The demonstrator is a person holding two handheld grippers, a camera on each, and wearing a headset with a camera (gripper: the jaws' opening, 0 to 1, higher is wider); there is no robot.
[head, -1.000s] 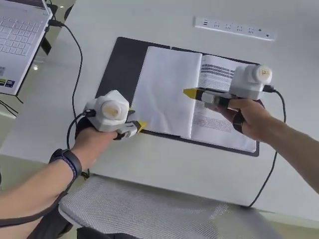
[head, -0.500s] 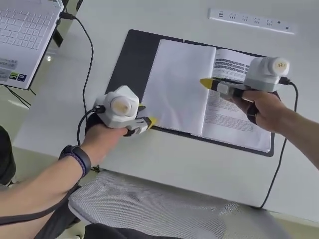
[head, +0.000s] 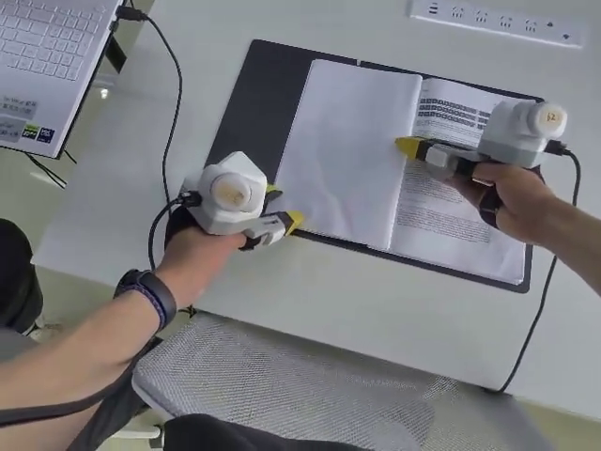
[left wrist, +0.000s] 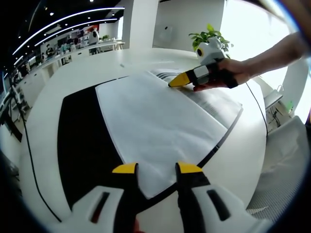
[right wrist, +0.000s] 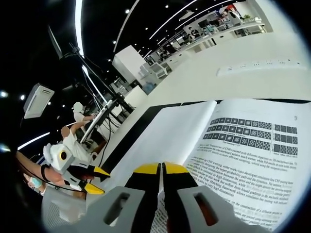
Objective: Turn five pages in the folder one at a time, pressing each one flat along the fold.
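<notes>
The folder (head: 254, 103) lies open on the desk (head: 357, 301), with a blank page (head: 347, 141) on the left and a printed page (head: 441, 207) on the right. The right tool (head: 406, 146), jaws pressed together, has its tips at the fold between the pages. The left tool (head: 293, 222), jaws narrowly apart and holding nothing, sits at the folder's near edge by the blank page's corner.

An open folder (head: 254, 103) lies on a white tabletop (head: 376, 301), its left page blank and its right page printed. The right gripper (head: 408, 146), yellow tips together, lies over the printed page beside the fold. The left gripper (head: 286, 224) sits at the folder's near edge. A laptop (head: 47, 56) stands at far left.
</notes>
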